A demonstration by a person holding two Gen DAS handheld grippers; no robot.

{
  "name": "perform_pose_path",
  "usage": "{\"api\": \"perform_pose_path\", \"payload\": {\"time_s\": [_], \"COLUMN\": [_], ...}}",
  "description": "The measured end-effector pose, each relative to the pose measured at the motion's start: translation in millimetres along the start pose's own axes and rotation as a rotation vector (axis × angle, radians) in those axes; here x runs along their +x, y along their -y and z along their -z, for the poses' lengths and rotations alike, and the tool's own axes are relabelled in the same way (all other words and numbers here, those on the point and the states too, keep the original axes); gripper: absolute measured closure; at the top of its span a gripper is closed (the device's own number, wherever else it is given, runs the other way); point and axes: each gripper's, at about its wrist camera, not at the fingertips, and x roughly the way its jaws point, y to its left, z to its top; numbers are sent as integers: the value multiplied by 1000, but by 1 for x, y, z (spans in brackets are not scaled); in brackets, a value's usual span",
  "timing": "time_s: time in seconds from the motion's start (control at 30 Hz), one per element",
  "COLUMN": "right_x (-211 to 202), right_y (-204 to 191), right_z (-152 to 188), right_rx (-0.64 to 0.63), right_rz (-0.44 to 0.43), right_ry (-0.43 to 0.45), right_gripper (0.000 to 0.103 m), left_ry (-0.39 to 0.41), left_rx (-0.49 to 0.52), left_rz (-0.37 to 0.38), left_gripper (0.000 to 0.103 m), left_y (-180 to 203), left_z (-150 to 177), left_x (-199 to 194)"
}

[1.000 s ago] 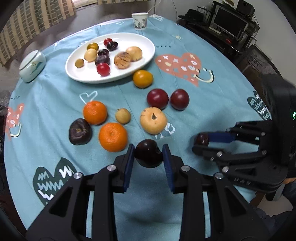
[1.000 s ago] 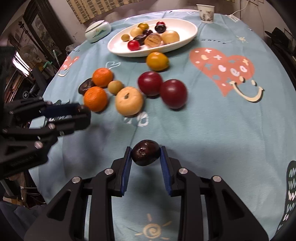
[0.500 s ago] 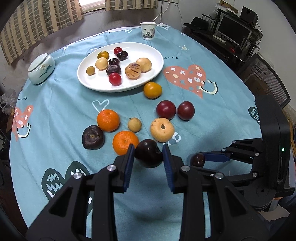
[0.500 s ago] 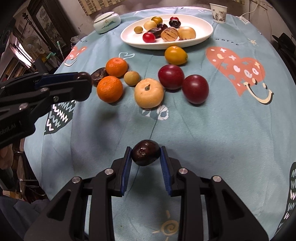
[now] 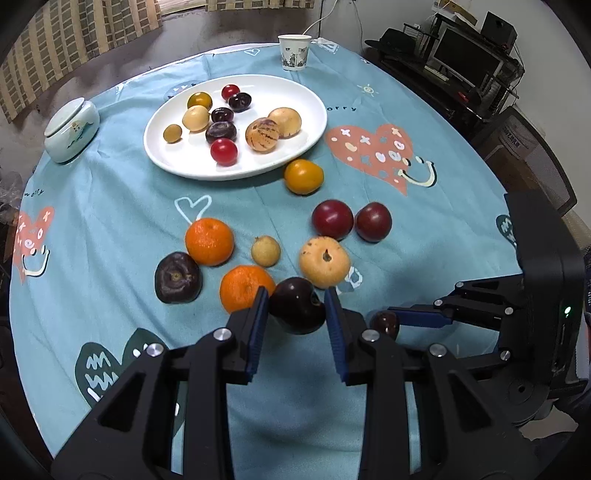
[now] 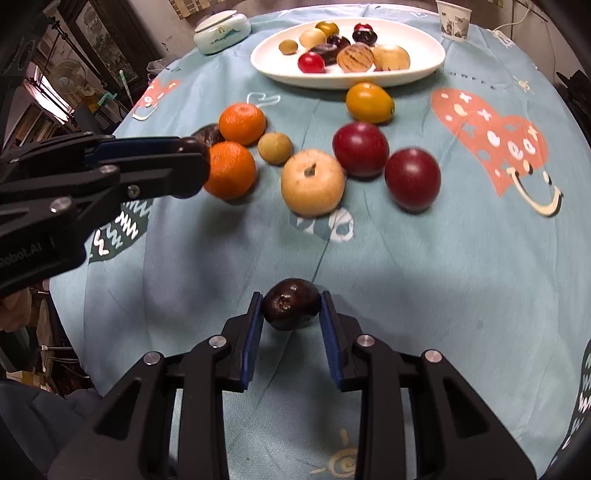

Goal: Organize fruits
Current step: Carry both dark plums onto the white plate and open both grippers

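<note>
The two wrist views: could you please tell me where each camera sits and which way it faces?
Left wrist: on the left gripper, facing the white plate; it grips a dark plum; right gripper at right.
Right wrist: on the right gripper, gripping a small dark fruit; left gripper at left.
Shared: plate, loose fruit.

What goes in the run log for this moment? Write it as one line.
left gripper: shut on dark plum | right gripper: shut on small dark fruit | white plate: nine fruits | tablecloth: eight loose fruits

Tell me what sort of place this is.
Probably a lived-in home room: a round table under a printed tablecloth, curtains behind it, and a desk with a monitor to one side.
</note>
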Motion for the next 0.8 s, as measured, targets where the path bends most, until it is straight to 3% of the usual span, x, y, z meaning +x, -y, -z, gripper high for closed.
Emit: {"api": "perform_pose_path", "payload": {"time_s": [0.1,0.3,0.4,0.63,0.73,0.8], "right_x": [-13,-49,-45,3,27,36], "right_y": [4,22,34,56,66,72], "right_z": [-19,-110,-154,-229,-244,-248], "right_rx": [-17,-57,-58,-72,-76,-79], "right_rz": [0,52,86,125,139,148], "right_ry": [40,212,256,232,182,158], "right_gripper": [72,72,72,71,68,62], "left_ry": [25,107,108,43,42,57], "left_rx": [-21,-95,-123,-189,-214,-218], "left_rz": [11,-24,-61,-106,-109,-99], "left_gripper": [72,71,71,70,53,52], "left_y": [-12,-51,-67,-95,-105,-111], "left_z": [-21,-94,-126,-166,-167,-167], "left_x": [-4,-4,14,72,82,80]}}
